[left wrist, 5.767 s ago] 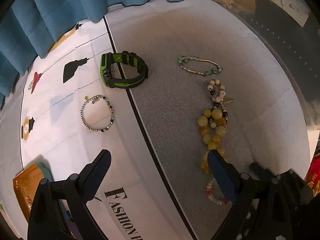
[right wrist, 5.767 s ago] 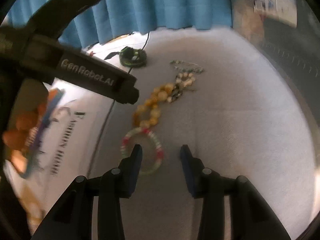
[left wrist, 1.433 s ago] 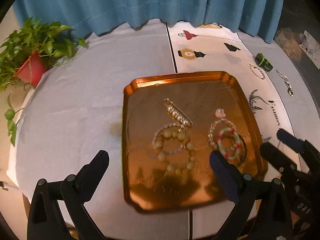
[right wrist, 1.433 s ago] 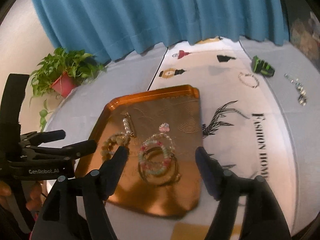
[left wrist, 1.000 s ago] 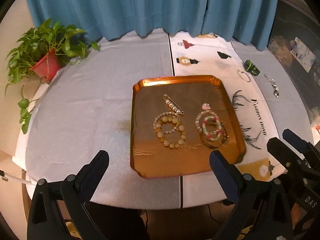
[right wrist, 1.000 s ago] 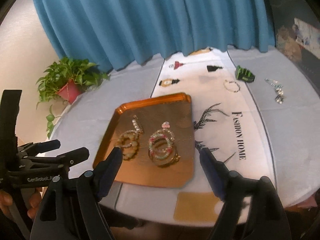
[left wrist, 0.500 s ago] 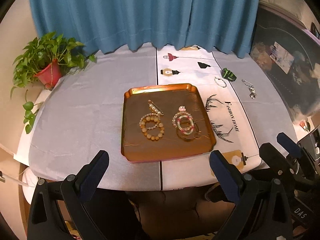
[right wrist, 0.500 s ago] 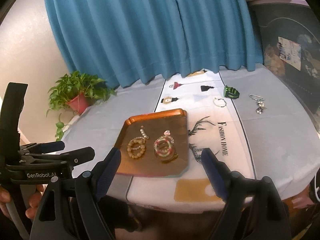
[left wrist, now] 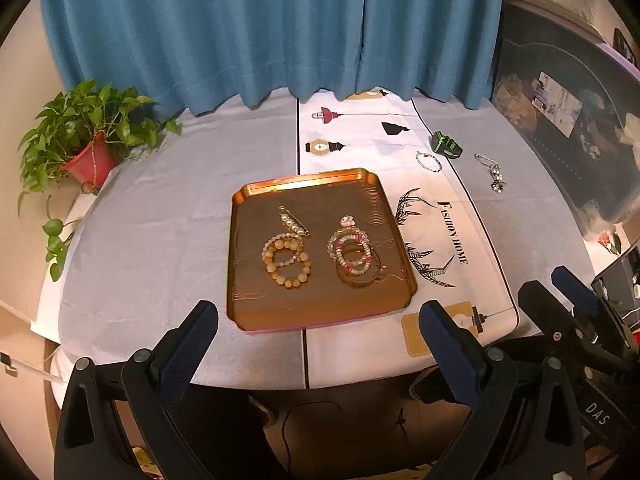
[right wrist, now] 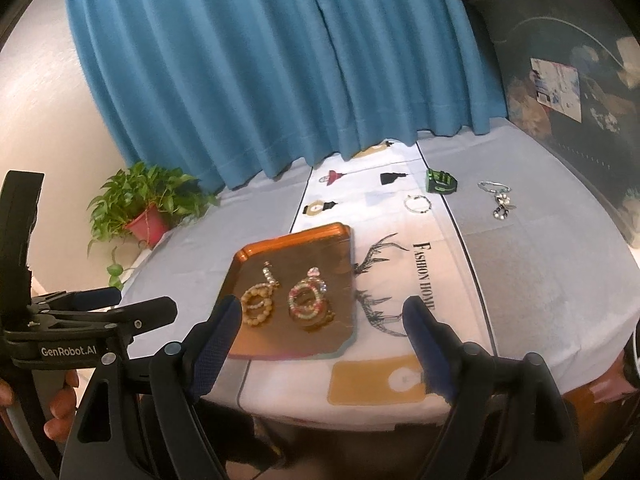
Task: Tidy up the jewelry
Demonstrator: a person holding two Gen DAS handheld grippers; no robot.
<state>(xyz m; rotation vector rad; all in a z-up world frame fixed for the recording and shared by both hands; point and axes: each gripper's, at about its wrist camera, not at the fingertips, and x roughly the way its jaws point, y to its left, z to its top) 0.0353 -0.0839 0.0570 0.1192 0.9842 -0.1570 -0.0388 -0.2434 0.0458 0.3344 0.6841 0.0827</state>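
Note:
A copper tray [left wrist: 316, 308] [right wrist: 276, 344] sits mid-table and holds a yellow bead bracelet [left wrist: 286, 261] [right wrist: 258, 305], a pearl pin [left wrist: 293, 221] and a stack of pink and green bead bracelets [left wrist: 352, 254] [right wrist: 306, 303]. A green watch [left wrist: 447, 145] [right wrist: 440, 180], a small bead bracelet [left wrist: 428, 161] [right wrist: 417, 203] and a silver charm bracelet [left wrist: 491, 171] [right wrist: 498, 197] lie at the far right of the table. My left gripper [left wrist: 318, 332] and right gripper [right wrist: 322, 322] are open and empty, held back off the table's near edge.
A potted plant [left wrist: 86, 136] [right wrist: 146, 200] stands at the table's far left. A blue curtain [left wrist: 272, 28] hangs behind. A white printed runner [left wrist: 440, 232] crosses the grey tablecloth. The left gripper's body shows in the right wrist view [right wrist: 72, 332].
Both grippers have pulled back and up from the tray, so the whole table shows now. The pink and green bracelet taken from the right side lies in the tray.

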